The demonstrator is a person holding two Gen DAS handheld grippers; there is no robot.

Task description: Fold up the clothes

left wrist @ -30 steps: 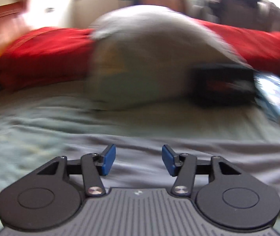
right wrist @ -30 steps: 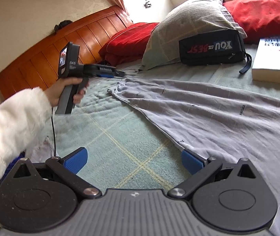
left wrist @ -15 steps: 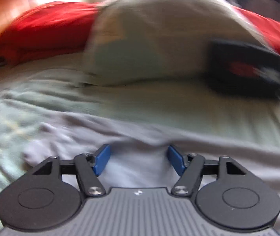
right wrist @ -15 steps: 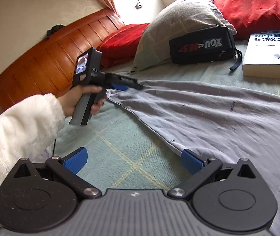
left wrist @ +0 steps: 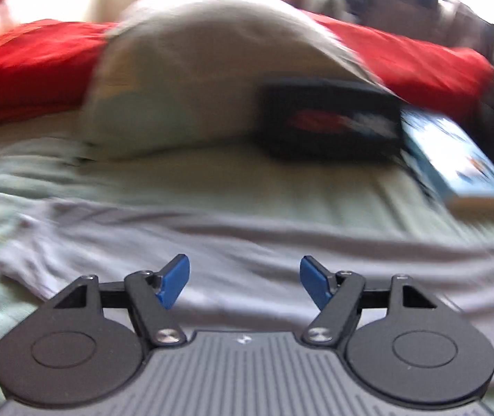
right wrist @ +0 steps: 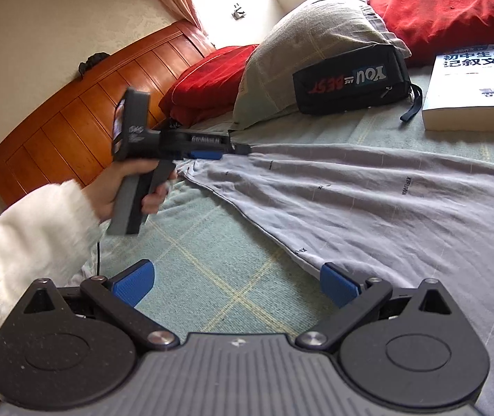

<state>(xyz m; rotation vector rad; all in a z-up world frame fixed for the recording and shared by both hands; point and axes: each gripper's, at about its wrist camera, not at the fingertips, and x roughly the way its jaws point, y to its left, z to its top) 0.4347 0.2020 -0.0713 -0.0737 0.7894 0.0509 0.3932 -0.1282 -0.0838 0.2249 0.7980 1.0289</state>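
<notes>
The left tongs (left wrist: 245,286) are spread, and they have just been opening wider. The grey cloth (left wrist: 281,242) lies under the gap, but the blue pads (left wrist: 174,279) do not squeeze it. In the right view the left tongs (right wrist: 236,148) sit right at the cloth's far corner, at about 11 o'clock.

The right tongs (right wrist: 236,284) are spread wide too. One pad (right wrist: 338,284) is just at the near edge of the cloth (right wrist: 368,208); I cannot tell if it touches.

The cloth lies flat and open on the green sheet (right wrist: 191,253). I think no fold is made yet, so nearly all the work is left.

Past the cloth, near 12 o'clock, are a pillow (right wrist: 302,48) and a black bag (right wrist: 351,83). A book (right wrist: 472,86) is at 1 o'clock.
</notes>
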